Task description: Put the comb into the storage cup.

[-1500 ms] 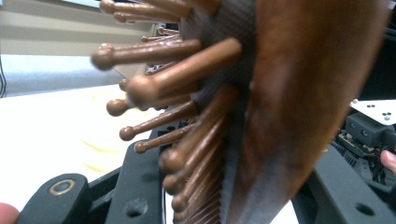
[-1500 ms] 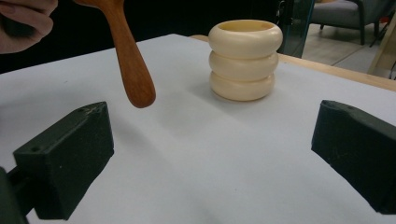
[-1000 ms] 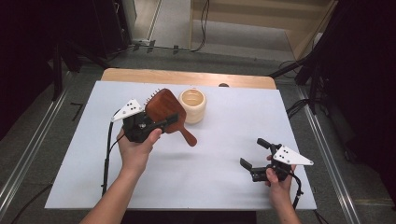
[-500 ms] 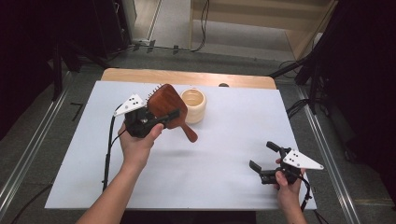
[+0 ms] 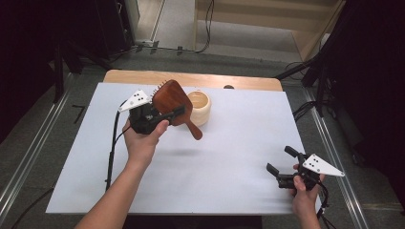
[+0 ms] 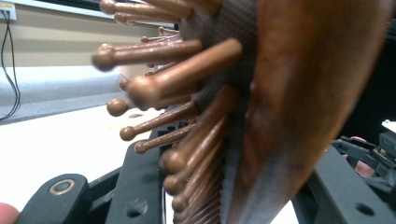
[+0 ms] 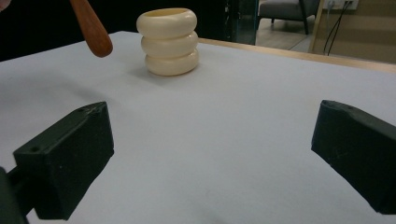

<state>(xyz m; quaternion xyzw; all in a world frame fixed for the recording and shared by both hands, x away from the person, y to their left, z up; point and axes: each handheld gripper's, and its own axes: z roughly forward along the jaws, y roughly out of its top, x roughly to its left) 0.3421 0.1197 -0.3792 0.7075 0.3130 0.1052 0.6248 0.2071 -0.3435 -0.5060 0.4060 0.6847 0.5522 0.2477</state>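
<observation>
Wooden paddle hairbrush (image 5: pixel 173 101), dark reddish-brown, polished back, ball-tipped wooden pins set in a dark cushion pad (image 6: pixel 233 28). Held clear of the bench above its far-left part, head uppermost and tilted, tapered handle (image 5: pixel 193 129) slanting down toward the bench middle, just beside a cream ribbed cup (image 5: pixel 198 108) that stands near the far edge. Left gripper (image 5: pixel 165 114) has its fingers closed on the brush head, one against the smooth back, the other on the pin side, as the left gripper view shows at close range. Right gripper (image 5: pixel 279 168) sits low by the near-right corner, well apart from the brush, fingers spread and empty. Handling, by judgement: stiff, light to moderate in weight, head-heavy; lacquered back likely slippery under a hard pad, pin side yielding and uneven, so the present hold may let the brush pivot. Pins may bend or snap under a hard squeeze. Best second hold: the bare handle, across its narrow waist. Bench covering (image 5: pixel 229 157) white, smooth.
</observation>
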